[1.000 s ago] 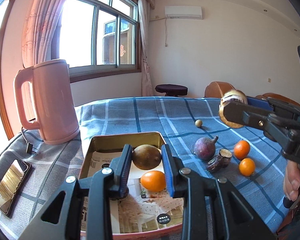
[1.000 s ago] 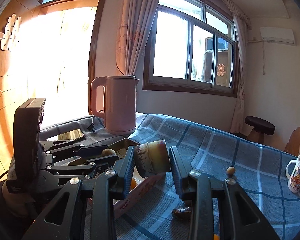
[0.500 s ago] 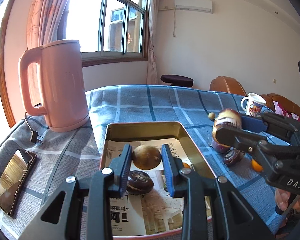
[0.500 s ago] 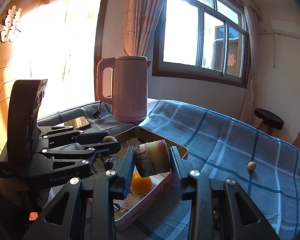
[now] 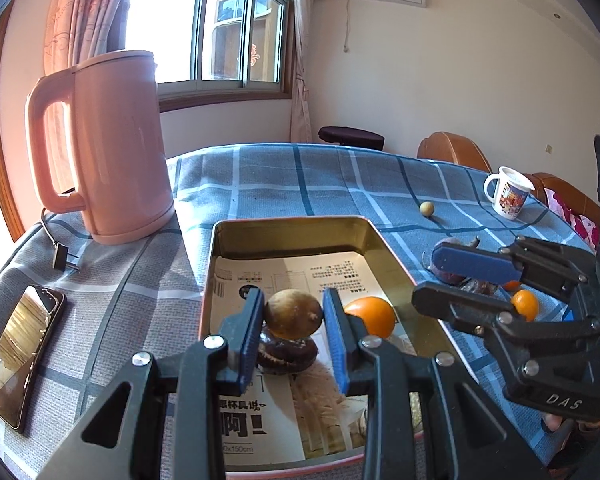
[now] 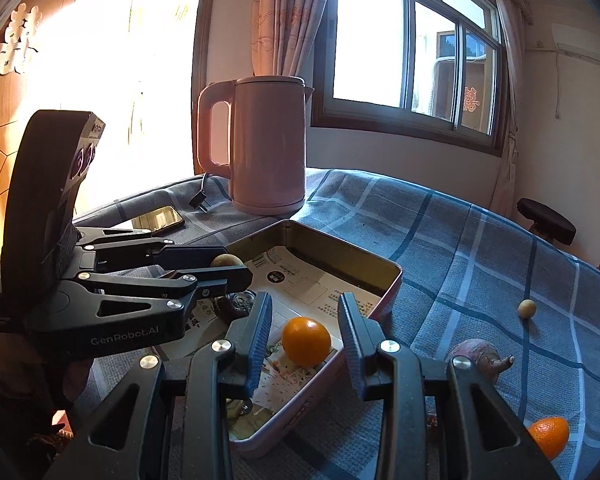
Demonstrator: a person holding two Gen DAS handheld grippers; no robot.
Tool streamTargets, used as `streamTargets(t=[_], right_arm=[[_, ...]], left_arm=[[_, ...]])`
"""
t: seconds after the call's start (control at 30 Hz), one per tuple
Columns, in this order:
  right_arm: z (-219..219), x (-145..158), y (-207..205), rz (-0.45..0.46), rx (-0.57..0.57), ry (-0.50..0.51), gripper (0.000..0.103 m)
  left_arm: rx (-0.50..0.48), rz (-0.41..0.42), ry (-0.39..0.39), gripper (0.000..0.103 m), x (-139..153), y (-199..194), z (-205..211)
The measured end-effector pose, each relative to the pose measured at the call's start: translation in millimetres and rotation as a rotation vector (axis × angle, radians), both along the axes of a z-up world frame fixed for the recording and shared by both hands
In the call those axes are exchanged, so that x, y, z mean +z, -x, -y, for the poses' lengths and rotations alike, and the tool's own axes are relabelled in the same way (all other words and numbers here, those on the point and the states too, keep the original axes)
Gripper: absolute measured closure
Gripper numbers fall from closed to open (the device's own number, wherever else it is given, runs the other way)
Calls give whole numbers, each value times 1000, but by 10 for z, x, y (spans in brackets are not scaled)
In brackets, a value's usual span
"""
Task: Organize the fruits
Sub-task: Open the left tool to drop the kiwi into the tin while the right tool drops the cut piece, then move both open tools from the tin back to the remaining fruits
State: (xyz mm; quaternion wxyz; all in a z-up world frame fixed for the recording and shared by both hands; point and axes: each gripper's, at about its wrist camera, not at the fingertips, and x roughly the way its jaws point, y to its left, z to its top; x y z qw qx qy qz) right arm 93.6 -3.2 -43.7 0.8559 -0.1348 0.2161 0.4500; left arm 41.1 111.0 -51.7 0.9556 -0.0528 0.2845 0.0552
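A table point(image 5: 300, 184) under a blue checked cloth carried everything. A pink kettle point(image 5: 116, 148) stood beyond the left tongs point(image 5: 293, 301), off to their left. A tin point(image 5: 292, 232) lined with printed paper lay straight under both pairs of tongs.

The left tongs were clamped on a round brown fruit point(image 5: 294, 314), held just over the tin's paper. The right tongs point(image 6: 305, 301) stood parted over the tin's near edge with nothing between their pads.

A phone point(image 5: 24, 354) lay flat on the cloth well to the left of the left tongs. A printed mug point(image 5: 510, 196) stood far beyond the right tongs. A purple fruit point(image 6: 480, 358) with a stalk lay on the cloth just right of the right tongs, outside the tin.

An orange point(image 6: 306, 342) rested in the tin, seen through the gap of the right tongs. A dark fruit point(image 5: 288, 356) lay in the tin right beneath the brown fruit. A mandarin point(image 6: 550, 436) sat on the cloth to the right of the right tongs. A small pale fruit point(image 5: 427, 208) lay alone beyond the tin.
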Motion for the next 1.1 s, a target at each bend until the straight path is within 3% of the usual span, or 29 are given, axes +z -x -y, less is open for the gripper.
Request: streamTargets(t=[0.27,0.43,0.7,0.97,1.1], right_arm=[[119,7,60,11,-21,-6,67],[240,-5,47,14,-56,-2,66],[440,-44,-67,0,-133,-4,48],[733,0,-70,38,-230,29,48],[1102,-32,-164,-13,-321,34,48]], left_arm=[[-1,-19,-9,69,-16,-23,10],[15,-11,-25,45,-7,-9,20],[18,11,-33,29,21,22,78],[-2,43,-7,23,48,43,176],[-22,56,-5,21,63,47,294]])
